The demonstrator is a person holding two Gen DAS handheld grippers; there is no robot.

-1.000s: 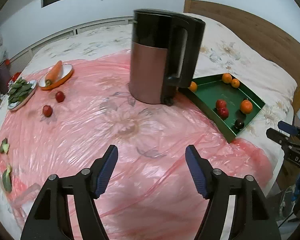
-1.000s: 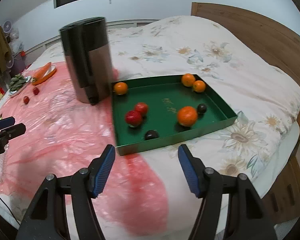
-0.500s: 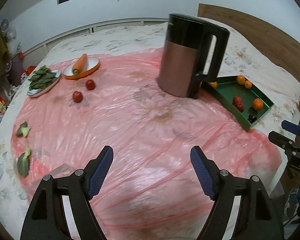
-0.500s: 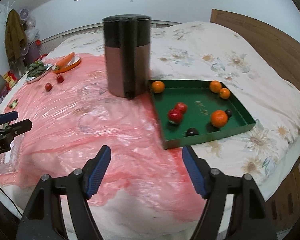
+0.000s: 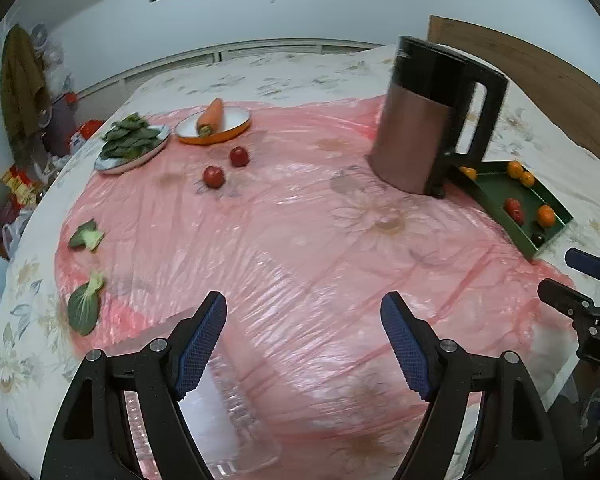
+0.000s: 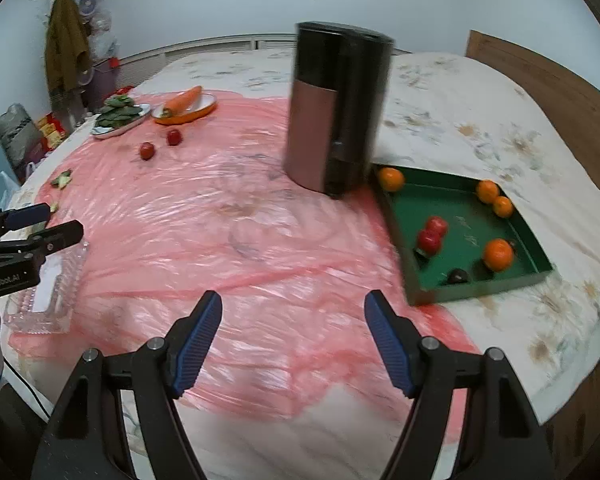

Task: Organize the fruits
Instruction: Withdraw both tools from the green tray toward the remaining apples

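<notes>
A green tray [image 6: 460, 296] at the right holds several oranges [image 6: 498, 254], two red fruits [image 6: 429, 239] and dark plums [image 6: 457, 277]; it also shows in the left wrist view [image 5: 496, 204]. Two red fruits [image 5: 213, 176] [image 5: 239, 156] lie loose on the pink plastic sheet [image 5: 300, 248], far left in the right wrist view [image 6: 147, 151]. My left gripper [image 5: 303, 344] is open and empty over the sheet's near edge. My right gripper [image 6: 293, 336] is open and empty, left of the tray.
A tall copper-and-black kettle [image 5: 428, 116] stands beside the tray. An orange dish with a carrot [image 5: 214, 122] and a plate of greens [image 5: 131, 146] sit at the back left. Loose leaves [image 5: 85, 308] lie at the left. A clear glass tray [image 6: 46, 292] lies near the left gripper.
Both grippers have pulled back and turned left; the loose red fruits and plates have come nearer the middle of view. Nothing was grasped.
</notes>
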